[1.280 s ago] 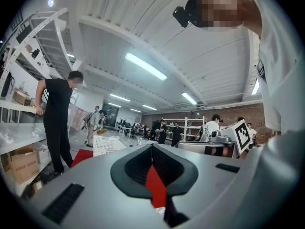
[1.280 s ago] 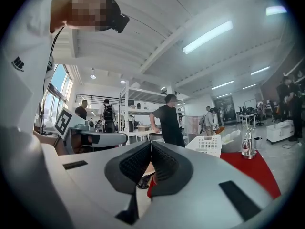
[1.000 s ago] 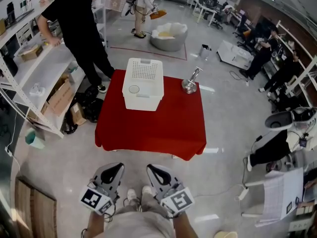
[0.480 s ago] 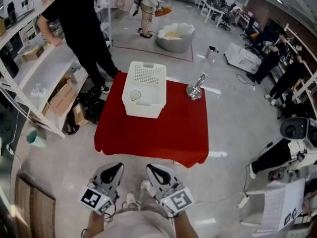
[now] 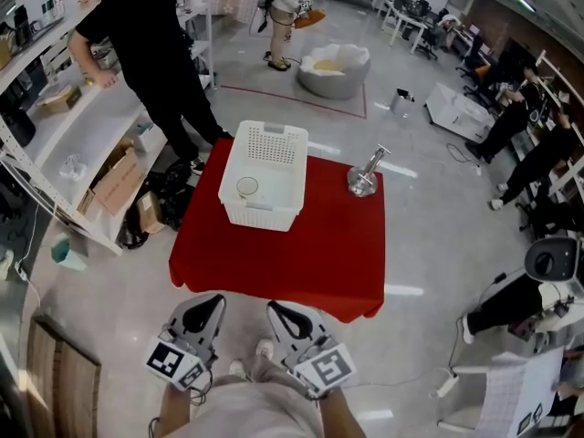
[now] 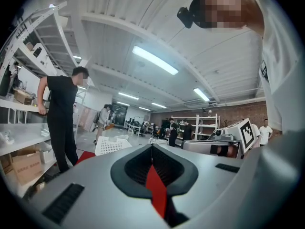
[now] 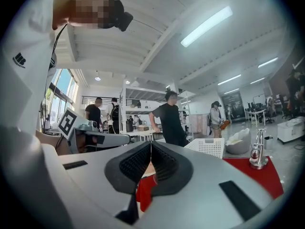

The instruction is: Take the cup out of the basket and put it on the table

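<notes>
1. Head view:
   - The cup (image 5: 247, 187) stands upright inside the basket (image 5: 263, 213), in its left part. Its round mouth faces up, so its long axis is vertical. It is pale, and its material is hard to judge.
   - The basket is a white plastic rectangle with perforated walls. Its long side runs away from the person, on the table's (image 5: 292, 254) far left part.
   - A red cloth covers the table.
   - A shiny metal stand (image 5: 363, 179), with a round base and a tilted stem, sits well apart near the far right corner.
   - A person in black (image 5: 151, 53) leans on white shelving (image 5: 73, 126) to the left, beyond the table.
   - The left gripper (image 5: 212, 304) and the right gripper (image 5: 276, 310) hang side by side just short of the table's near edge.

2. Left gripper view:
   - The grey fingers (image 6: 136, 168), lined with dark ribbed pads, are together at the tips with nothing between them.
   - The basket (image 6: 113, 144) shows beyond, and its wall hides the cup.
   - The person in black (image 6: 62, 113) stands to its left.
   - The right gripper's marker cube (image 6: 245, 132) shows at the right.

3. Right gripper view:
   - The fingers (image 7: 136, 163) meet at the tips and hold nothing.
   - The basket (image 7: 209, 147) and the metal stand (image 7: 259, 155) rise over the red table (image 7: 259, 175) ahead to the right.
   - The cup is hidden here too.
</notes>
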The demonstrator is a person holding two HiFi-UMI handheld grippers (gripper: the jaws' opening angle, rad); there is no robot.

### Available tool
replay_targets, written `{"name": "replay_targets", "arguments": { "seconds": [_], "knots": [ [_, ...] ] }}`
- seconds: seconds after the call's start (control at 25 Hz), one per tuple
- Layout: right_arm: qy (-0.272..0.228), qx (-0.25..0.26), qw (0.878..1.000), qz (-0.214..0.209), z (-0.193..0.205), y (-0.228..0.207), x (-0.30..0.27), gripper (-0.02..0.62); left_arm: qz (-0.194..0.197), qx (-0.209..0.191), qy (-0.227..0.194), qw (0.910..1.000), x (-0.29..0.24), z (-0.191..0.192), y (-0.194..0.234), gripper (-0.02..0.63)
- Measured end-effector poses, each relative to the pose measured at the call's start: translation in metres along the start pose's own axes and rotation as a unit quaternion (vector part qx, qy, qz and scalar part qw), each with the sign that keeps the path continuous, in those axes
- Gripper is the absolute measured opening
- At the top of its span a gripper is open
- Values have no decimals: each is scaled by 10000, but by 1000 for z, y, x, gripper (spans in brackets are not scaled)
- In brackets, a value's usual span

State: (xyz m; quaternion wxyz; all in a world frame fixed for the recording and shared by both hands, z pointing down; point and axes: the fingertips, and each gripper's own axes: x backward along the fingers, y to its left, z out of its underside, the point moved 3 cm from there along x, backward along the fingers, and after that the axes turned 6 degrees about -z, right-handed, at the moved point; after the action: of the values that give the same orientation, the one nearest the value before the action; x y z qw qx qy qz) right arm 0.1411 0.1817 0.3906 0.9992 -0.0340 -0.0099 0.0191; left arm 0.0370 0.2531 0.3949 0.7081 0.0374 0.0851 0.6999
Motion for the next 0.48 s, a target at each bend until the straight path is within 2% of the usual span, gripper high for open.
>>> {"name": "replay_targets", "arguments": {
  "seconds": [0.48],
  "knots": [
    [-6,-75,9997,-244,-1,-45,-11,9,-233,-76,-32,9997,-40,-10,3,11]
  ]
}}
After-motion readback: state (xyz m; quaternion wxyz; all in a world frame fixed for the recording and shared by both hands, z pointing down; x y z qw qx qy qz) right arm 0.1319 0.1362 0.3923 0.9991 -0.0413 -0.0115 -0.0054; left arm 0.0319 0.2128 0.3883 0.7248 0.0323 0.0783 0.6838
